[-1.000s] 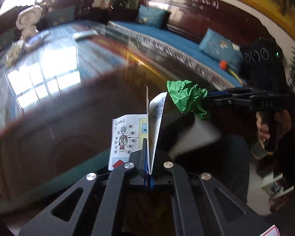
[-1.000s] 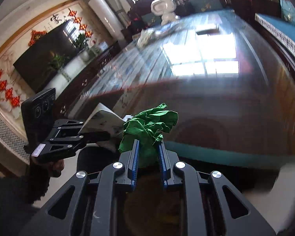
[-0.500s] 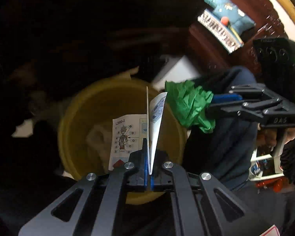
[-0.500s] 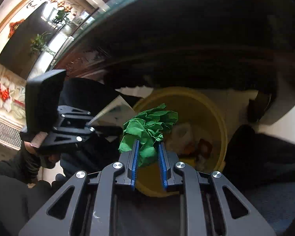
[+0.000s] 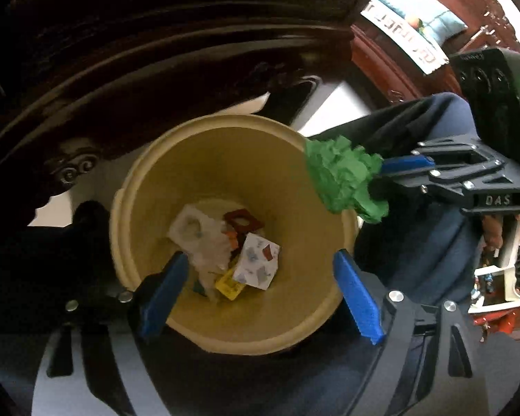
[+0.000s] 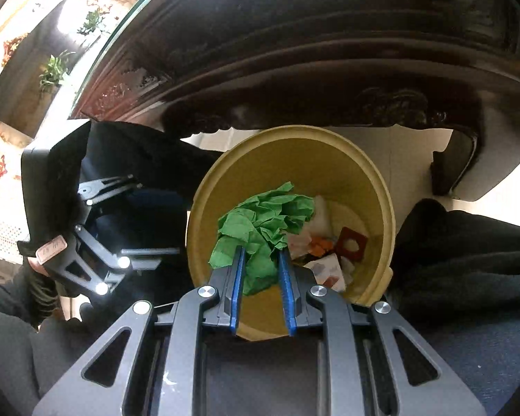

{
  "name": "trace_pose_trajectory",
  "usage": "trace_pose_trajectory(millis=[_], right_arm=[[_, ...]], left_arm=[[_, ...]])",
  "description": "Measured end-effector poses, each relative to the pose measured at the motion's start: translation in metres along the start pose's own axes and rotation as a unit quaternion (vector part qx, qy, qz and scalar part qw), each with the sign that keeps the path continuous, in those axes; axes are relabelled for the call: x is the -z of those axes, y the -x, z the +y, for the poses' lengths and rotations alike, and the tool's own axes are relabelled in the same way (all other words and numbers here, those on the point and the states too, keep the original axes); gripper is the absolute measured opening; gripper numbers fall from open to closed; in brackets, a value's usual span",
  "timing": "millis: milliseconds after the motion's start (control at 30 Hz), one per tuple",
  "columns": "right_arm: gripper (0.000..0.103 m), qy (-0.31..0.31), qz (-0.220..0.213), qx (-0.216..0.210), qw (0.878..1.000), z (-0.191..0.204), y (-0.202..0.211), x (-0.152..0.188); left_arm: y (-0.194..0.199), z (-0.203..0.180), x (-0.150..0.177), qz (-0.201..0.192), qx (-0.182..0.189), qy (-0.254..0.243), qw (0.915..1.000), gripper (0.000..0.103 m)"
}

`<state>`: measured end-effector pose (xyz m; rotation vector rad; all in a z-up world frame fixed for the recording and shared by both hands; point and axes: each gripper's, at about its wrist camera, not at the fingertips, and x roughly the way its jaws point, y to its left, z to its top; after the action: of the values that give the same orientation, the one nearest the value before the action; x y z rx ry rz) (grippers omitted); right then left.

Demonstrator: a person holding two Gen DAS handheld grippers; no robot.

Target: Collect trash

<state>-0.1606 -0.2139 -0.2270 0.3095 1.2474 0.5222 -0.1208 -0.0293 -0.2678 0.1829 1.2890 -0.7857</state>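
Now my left tool (image 5: 260, 294) gapes wide and empty over the yellow bin (image 5: 190, 159); my right tool (image 6: 261, 263) pinches green paper (image 6: 260, 222).

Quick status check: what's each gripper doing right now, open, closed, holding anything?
Left gripper: open, holding nothing, above the yellow bin.
Right gripper: closed on the crumpled green paper.

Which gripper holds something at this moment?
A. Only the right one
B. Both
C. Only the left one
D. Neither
A: the right gripper is closed on the crumpled green paper above the yellow bin, while the left gripper stands wide open with nothing between its fingers.
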Motion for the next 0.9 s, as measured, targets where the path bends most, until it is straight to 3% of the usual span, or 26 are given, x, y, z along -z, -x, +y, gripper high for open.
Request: trace_pose_trajectory(millis=[200,267,333,367,400,900], right_arm=[[0.021,0.007,0.007,-0.004,1.000,0.003,-0.005,-0.002],[0.026,0.010,0.005,-0.005,1.000,0.003,-0.006,-0.004],[0.037,0.014,0.008,-0.004,1.000,0.007,-0.007,-0.005],[0.050,0.016,0.008,-0.001,1.000,0.008,-0.008,-0.005],[0.055,0.017,0.006,0.003,1.000,0.009,-0.008,-0.006],[0.055,0.027,0.036,0.002,0.999,0.017,-0.025,0.000]], left_arm=[[0.016,0.017,0.002,-0.007,-0.020,0.012,0.9997,0.086],[0.021,0.018,0.000,-0.013,-0.027,0.009,0.9995,0.086],[0.024,0.019,-0.003,-0.018,-0.030,0.010,0.9993,0.087],[0.026,0.020,-0.003,-0.021,-0.033,0.011,0.9992,0.087],[0.027,0.022,-0.004,-0.023,-0.035,0.011,0.9991,0.087],[0.018,0.024,-0.005,-0.013,-0.041,0.011,0.9990,0.087]])
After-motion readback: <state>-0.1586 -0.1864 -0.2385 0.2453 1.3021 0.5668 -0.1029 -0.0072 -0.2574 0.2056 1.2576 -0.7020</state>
